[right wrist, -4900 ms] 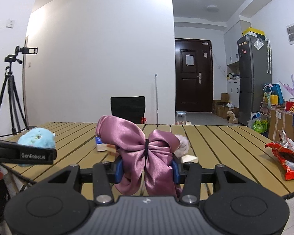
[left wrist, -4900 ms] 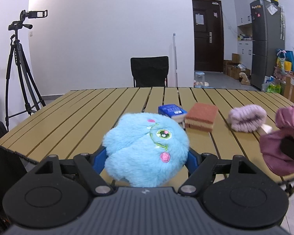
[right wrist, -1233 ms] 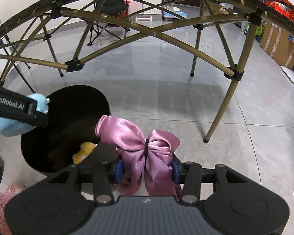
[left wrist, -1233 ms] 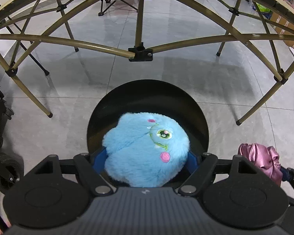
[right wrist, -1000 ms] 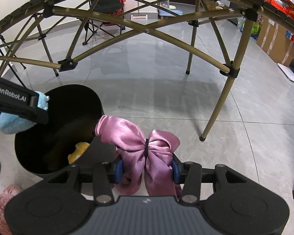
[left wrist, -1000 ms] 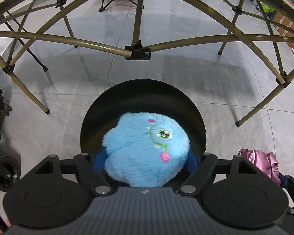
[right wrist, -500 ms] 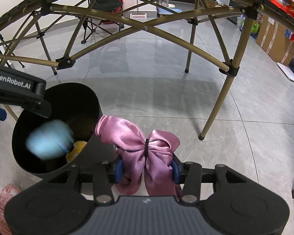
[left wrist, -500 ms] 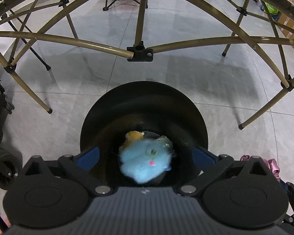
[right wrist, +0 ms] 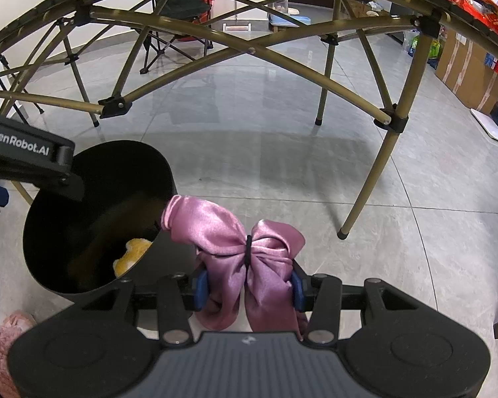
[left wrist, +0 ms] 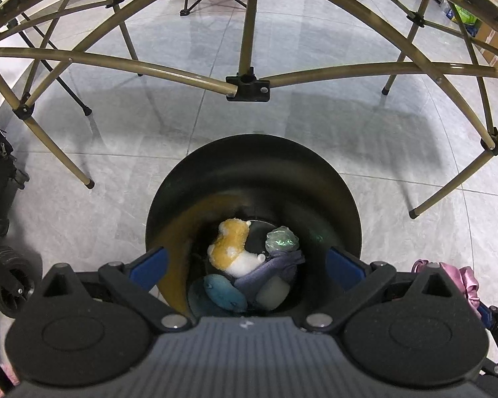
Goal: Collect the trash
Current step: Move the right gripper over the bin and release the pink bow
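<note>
Left gripper [left wrist: 245,263]: jaws spread wide, empty, poised over the black bin [left wrist: 345,205].
Right gripper [right wrist: 247,287]: jaws part-closed, clamped on the pink satin bow [right wrist: 239,248].
Bow location: beside the bin's rim, over the grey tiled floor [right wrist: 282,165], not above the opening.
Bin contents: blue plush toy [left wrist: 224,293], orange-and-white plush [left wrist: 232,247], crumpled greenish wad [left wrist: 280,238], purple-grey cloth [left wrist: 269,268], a pale item underneath.
Risk, early release: judged likely to drop the bow on the floor, since it hangs outside the rim.
Risk, crowding: the left gripper sits over the opening; bringing the right one across could knock the two together.
Risk, snagging: limp satin may catch on a pad.
Obscured: the pale item's identity; the bin's near wall, cut off by the gripper body.
</note>
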`<state>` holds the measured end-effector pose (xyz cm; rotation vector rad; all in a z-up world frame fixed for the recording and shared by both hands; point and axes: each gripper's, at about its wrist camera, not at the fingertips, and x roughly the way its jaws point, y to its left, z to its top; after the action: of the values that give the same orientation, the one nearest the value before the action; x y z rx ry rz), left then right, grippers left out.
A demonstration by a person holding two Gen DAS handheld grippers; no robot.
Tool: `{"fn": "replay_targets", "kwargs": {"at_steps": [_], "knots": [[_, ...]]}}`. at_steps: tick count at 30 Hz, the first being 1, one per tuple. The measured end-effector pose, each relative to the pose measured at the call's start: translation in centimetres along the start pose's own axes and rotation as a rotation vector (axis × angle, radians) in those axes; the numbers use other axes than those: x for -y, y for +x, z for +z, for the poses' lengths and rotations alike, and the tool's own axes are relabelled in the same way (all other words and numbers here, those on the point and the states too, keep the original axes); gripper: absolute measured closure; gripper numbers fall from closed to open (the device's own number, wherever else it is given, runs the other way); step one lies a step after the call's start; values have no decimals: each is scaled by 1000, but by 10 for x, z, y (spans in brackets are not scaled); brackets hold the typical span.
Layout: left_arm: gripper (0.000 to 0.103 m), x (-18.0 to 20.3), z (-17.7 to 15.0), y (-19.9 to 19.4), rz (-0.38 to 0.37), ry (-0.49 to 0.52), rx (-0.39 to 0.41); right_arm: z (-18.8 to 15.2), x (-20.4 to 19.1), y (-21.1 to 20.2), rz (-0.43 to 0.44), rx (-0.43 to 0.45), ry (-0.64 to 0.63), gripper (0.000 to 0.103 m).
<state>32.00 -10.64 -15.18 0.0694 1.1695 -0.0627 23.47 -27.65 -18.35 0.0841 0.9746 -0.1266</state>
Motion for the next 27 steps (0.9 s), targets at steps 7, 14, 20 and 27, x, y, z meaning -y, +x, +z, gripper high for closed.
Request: {"fn": "replay_targets", "kwargs": {"at_steps": [7, 14, 20, 27], "knots": [[0, -11, -3, -5, 4, -7, 10, 3, -5, -4, 7, 14, -10, 58], [0, -28, -3, -10, 13, -29, 25, 11, -18, -12, 22, 44, -27, 58], [0, -43, -2, -16, 22, -45, 42, 24, -35, -21, 45, 78, -52, 58], [0, -62, -2, -23, 33, -78, 56, 37, -59, -25, 76, 92, -92, 57]]}}
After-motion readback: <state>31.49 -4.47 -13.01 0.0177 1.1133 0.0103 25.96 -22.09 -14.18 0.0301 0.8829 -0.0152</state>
